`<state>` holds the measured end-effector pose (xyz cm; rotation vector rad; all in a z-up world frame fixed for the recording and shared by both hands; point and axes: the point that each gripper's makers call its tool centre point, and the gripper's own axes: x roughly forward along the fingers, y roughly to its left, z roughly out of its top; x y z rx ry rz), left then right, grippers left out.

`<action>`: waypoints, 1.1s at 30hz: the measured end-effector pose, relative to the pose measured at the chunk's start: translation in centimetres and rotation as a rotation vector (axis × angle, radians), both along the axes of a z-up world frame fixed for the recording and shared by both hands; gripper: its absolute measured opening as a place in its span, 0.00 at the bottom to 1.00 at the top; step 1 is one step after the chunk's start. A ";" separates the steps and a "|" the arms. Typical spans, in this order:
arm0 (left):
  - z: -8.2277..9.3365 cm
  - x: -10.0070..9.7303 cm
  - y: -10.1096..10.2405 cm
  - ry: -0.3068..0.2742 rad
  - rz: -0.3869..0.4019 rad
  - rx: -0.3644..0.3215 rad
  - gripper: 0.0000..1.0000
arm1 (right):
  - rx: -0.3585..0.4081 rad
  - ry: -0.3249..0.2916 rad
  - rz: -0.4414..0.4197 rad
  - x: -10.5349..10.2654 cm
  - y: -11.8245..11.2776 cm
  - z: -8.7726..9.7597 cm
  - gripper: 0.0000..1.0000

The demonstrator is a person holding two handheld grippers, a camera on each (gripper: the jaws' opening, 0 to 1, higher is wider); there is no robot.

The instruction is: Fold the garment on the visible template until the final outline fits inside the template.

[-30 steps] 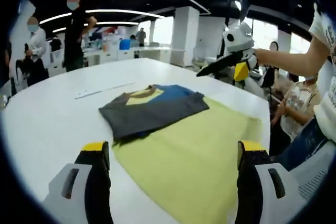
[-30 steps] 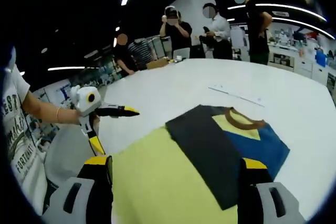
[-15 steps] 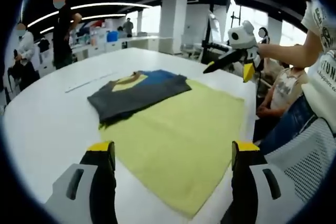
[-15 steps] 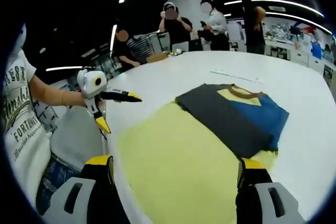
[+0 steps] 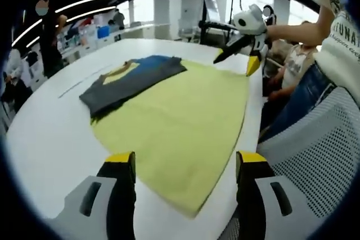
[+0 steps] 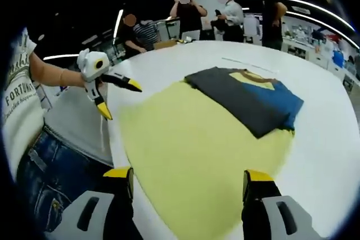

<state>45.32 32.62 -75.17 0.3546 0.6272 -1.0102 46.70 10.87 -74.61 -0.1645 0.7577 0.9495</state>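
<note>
A folded garment (image 5: 128, 77), dark grey with a blue panel and a yellow neck area, lies on the far end of the yellow-green template (image 5: 180, 119) on the white table (image 5: 45, 133). Part of it seems to overhang the template's edge. My left gripper (image 5: 184, 160) is open above the template's near corner, holding nothing. The right gripper (image 5: 235, 63) hovers open over the table's right edge. In the right gripper view, the garment (image 6: 247, 96) lies far right on the template (image 6: 197, 144). The right gripper (image 6: 188, 175) is open and empty, and the left gripper (image 6: 122, 102) hangs open at the left.
A mesh chair (image 5: 315, 155) and the person's jeans (image 6: 50, 172) are close against the table's near edge. Several people (image 6: 225, 12) stand beyond the far side. A thin pale strip (image 6: 247, 63) lies on the table behind the garment.
Both cameras have drawn back toward the person's side, so more template and table edge show. The garment has stayed in place. Both grippers remain open.
</note>
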 end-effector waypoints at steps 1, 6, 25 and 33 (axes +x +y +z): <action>-0.1 -0.1 0.1 0.004 -0.004 -0.002 0.65 | -0.008 0.002 -0.002 0.0 -0.1 -0.3 0.76; -1.0 -0.7 0.5 0.016 -0.035 0.045 0.61 | -0.047 -0.005 0.004 -0.1 -0.8 -1.1 0.70; -3.0 -1.5 1.8 0.006 -0.088 0.174 0.46 | -0.225 0.015 0.140 -2.9 -3.9 -3.9 0.59; -3.4 -1.6 1.6 -0.003 -0.113 0.216 0.42 | -0.297 -0.013 0.190 -3.0 -5.3 -4.3 0.50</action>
